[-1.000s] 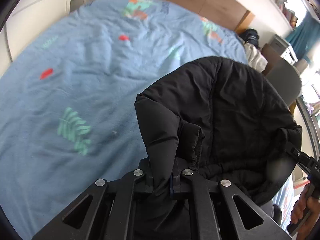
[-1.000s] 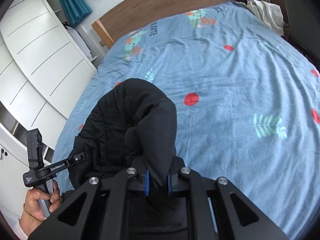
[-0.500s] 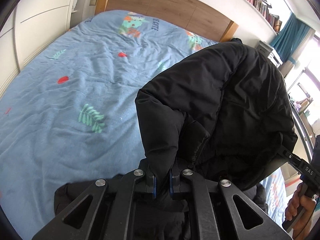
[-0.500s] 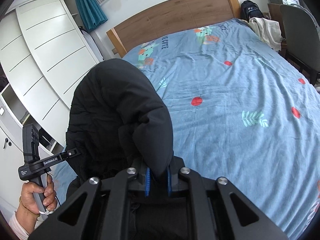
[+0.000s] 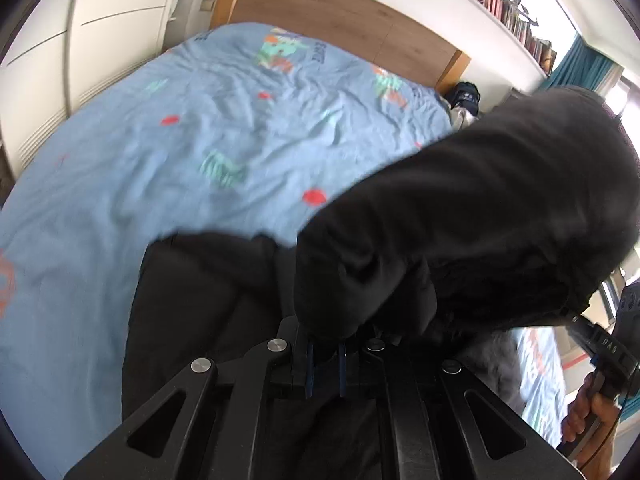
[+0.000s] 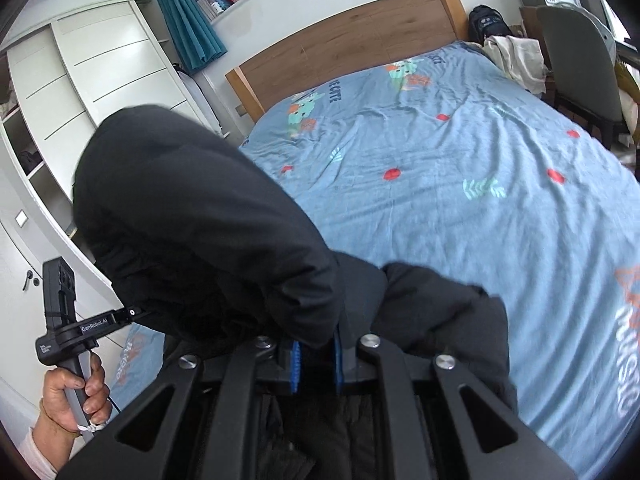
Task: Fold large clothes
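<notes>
A large black padded jacket [image 5: 480, 208] hangs bunched between both grippers above the near end of a blue patterned bed [image 5: 200, 152]. My left gripper [image 5: 323, 364] is shut on a fold of its fabric, and the lower part of the jacket trails down over the bed edge below it. In the right wrist view the same jacket [image 6: 192, 232] rises in a hump to the left, with my right gripper [image 6: 315, 364] shut on another fold. Each view shows the other gripper gripping the jacket's far side: the right one [image 5: 600, 344], the left one [image 6: 92, 324].
The bed [image 6: 460, 200] stretches away to a wooden headboard [image 6: 352, 40]. White wardrobes [image 6: 92, 80] stand along one side. A grey chair [image 6: 576, 52], a black bag [image 6: 486, 20] and pale clothes [image 6: 516, 60] sit at the other side. A person's hand [image 6: 72, 396] grips the left handle.
Both grippers have pulled back and up from the bed with the jacket. The headboard and wall now show, and more of the jacket hangs at the bed's near edge.
</notes>
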`<state>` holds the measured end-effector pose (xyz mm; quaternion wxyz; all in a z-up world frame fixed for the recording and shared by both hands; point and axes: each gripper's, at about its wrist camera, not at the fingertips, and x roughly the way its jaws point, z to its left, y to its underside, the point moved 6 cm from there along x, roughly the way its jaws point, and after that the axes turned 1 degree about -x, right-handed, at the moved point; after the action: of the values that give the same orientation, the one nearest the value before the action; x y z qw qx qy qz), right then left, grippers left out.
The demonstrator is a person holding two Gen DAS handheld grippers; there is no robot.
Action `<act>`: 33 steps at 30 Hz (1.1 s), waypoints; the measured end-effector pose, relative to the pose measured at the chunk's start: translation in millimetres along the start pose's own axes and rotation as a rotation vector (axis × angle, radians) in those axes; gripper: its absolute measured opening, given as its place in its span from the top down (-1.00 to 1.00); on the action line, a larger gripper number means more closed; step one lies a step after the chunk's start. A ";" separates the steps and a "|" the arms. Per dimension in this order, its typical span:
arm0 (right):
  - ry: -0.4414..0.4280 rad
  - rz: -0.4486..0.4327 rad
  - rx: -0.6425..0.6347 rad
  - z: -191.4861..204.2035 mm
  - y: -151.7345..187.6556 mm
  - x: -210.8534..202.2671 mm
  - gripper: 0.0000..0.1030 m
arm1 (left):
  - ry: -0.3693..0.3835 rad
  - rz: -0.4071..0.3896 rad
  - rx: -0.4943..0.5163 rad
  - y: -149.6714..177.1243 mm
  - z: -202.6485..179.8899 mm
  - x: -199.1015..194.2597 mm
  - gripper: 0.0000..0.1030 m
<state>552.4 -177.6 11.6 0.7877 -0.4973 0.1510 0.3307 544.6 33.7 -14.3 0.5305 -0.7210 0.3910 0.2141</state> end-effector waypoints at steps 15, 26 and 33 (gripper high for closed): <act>0.103 0.108 -0.017 -29.2 104.5 -23.3 0.71 | -0.055 0.014 -0.034 97.1 51.9 -41.8 0.11; 0.174 0.032 -0.135 -13.3 67.0 -76.2 -0.02 | -0.041 -0.097 0.073 40.1 8.9 -76.8 -0.25; 0.056 0.016 -0.252 56.7 34.9 -36.1 -0.21 | -0.017 -0.090 0.144 17.6 -42.3 -32.8 -0.27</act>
<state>497.3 -130.9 34.3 0.7117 -0.6001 0.1342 0.3396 506.4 3.0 13.6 0.5934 -0.6960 0.3680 0.1672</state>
